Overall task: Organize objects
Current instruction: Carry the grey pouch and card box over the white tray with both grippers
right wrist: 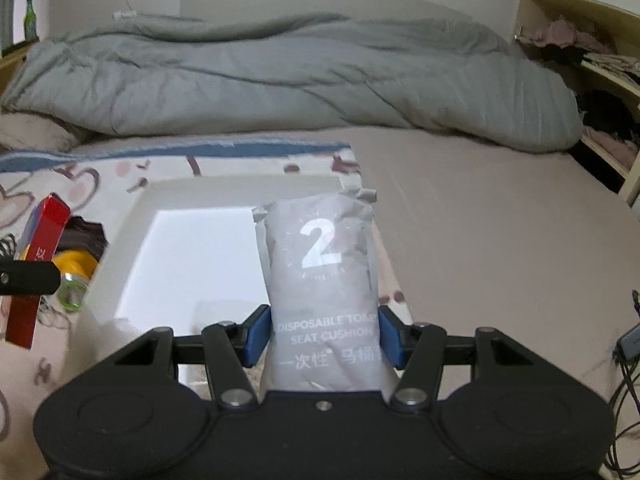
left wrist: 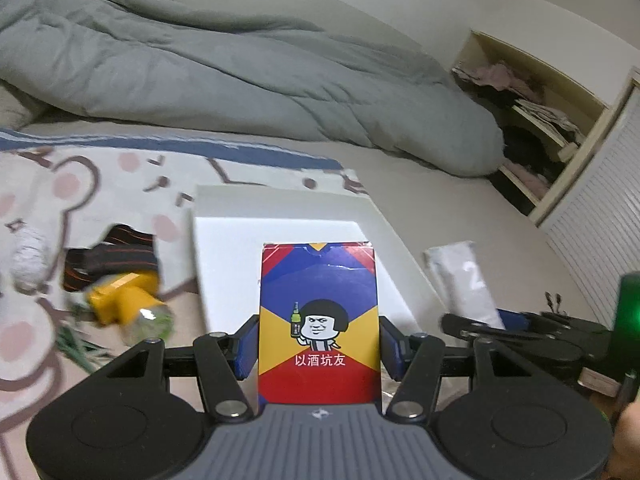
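Observation:
My left gripper [left wrist: 319,350] is shut on a red, blue and yellow card box [left wrist: 319,312] with a cartoon face, held upright above the near edge of a white open box [left wrist: 280,236]. In the right wrist view that card box [right wrist: 38,264] appears at the left edge. My right gripper [right wrist: 323,334] is shut on a grey packet [right wrist: 322,276] printed with a big "2" and "disposable toilet seat cushion". The packet [left wrist: 464,280] also shows at the right of the left wrist view. The white box [right wrist: 192,256] lies just beyond and left of the packet.
Everything lies on a bed with a cartoon blanket [left wrist: 80,184] and a rumpled grey duvet [left wrist: 200,72]. Left of the white box are a yellow object [left wrist: 124,296], a dark striped cloth [left wrist: 108,256] and a white ball [left wrist: 30,258]. Open shelves [left wrist: 552,120] stand at the right; cables [right wrist: 624,352] lie at the right edge.

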Motion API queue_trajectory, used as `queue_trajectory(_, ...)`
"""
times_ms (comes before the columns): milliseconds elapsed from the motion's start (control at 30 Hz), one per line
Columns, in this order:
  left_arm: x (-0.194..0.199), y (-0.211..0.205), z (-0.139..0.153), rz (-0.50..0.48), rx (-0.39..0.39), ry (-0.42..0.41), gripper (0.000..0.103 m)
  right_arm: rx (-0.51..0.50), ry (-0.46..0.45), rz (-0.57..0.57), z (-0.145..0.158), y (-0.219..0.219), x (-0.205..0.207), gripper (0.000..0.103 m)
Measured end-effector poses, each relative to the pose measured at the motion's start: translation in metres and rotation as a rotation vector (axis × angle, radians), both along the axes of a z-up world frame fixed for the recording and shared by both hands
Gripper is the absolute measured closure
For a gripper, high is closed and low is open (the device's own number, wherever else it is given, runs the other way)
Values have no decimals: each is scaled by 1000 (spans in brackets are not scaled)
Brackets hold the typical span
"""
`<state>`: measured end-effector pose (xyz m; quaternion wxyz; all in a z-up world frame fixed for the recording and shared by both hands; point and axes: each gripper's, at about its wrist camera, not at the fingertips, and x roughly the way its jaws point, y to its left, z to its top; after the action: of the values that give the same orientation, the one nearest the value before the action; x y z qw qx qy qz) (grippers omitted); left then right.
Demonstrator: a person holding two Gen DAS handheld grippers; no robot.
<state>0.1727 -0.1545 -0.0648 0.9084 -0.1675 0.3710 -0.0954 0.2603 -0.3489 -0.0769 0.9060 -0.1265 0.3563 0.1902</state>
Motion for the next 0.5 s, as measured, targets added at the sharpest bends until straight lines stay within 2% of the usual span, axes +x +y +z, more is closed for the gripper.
queue_trajectory(167, 9, -13, -20, -24, -84, 56, 43, -11, 29, -3, -12, -3, 8, 45)
queue_trajectory(500, 23, -12, -57, 34, -130, 176, 43, -25, 67, 6, -26, 2, 19, 45)
